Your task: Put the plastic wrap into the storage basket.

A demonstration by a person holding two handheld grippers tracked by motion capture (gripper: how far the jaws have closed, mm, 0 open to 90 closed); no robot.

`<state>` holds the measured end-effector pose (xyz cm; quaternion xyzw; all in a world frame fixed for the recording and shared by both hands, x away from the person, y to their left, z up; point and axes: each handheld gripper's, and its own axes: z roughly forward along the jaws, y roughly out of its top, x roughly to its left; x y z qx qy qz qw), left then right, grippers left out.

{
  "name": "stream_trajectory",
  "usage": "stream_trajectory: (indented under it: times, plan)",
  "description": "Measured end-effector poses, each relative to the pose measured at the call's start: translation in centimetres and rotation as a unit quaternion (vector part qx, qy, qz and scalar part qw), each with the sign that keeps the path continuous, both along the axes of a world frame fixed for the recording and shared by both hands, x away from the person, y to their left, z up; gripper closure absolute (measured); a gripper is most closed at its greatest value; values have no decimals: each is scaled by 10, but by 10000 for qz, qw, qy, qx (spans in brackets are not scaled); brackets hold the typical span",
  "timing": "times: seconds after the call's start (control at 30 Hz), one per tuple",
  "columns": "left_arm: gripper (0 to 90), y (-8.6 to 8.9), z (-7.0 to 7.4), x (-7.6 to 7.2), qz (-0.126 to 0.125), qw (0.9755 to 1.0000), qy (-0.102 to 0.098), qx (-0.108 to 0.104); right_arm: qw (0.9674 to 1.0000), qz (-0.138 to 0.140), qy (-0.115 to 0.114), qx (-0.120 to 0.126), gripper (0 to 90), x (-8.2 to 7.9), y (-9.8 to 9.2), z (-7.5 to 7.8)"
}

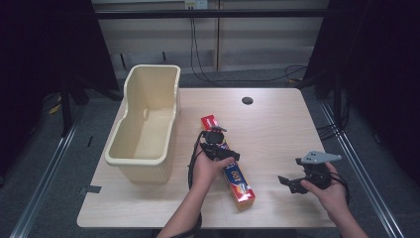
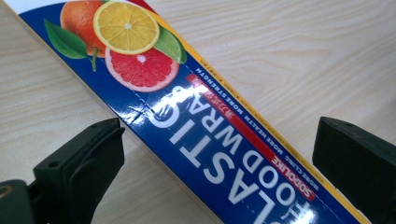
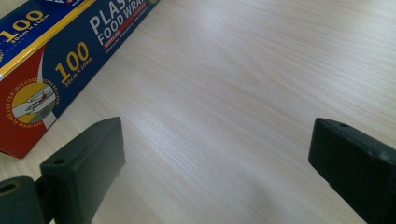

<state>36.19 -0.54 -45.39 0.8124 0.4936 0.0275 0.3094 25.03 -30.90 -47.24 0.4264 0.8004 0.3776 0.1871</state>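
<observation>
The left tongs (image 1: 216, 144) are held over the middle of the box (image 1: 229, 163), with the person's left forearm entering from the bottom edge of the high view and angling up toward the tabletop (image 1: 277, 124) centre. In the left gripper view the jaws stand wide apart, one on each side of the box (image 2: 210, 135), and neither jaw is seen touching it; the tongs hold nothing. The right tongs (image 1: 292, 182) are held low over the near right part of the tabletop, well apart from the box, with the right hand (image 1: 329, 191) wrapped around the body and the grey three-cornered plate on top. In the right gripper view the jaws are also spread wide over bare wood (image 3: 243, 93) and grip nothing; the box (image 3: 46, 60) lies to the upper left of that view. The box is a long, narrow carton of glossy printed card, blue with red and yellow bands, white lettering and citrus fruit artwork. It lies flat and diagonal on the tabletop, just to the right of the tub (image 1: 148, 124). The tub is a deep, cream plastic container with smooth walls and a rolled rim, standing at the left side. The tabletop is pale wood-grain laminate with a matte finish and a round dark hole (image 1: 247, 100) near the far edge.
</observation>
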Motion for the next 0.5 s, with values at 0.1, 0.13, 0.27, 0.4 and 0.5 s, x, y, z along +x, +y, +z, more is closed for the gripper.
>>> stream_trajectory:
  times: [0.1, 0.13, 0.27, 0.4, 0.5]
  plan:
    - [21, 0, -3, 2, 45, 9999, 93, 32, 10000, 13, 18, 16, 41, 0, 1, 0]
    - [21, -1, -5, 2, 87, 9999, 106, 12, 10000, 11, 11, 12, 41, 0, 2, 0]
    - [13, -3, -8, 2, 127, 9998, 167, 41, 10000, 14, 11, 52, 41, 0, 2, 1]
    - [7, -4, -12, 1, 193, 9995, 247, 22, 10000, -38, 19, 37, 41, 0, 2, 0]
    - [0, -5, -13, 1, 221, 9993, 288, 1, 10000, -12, -14, 55, 41, 1, 1, 1]
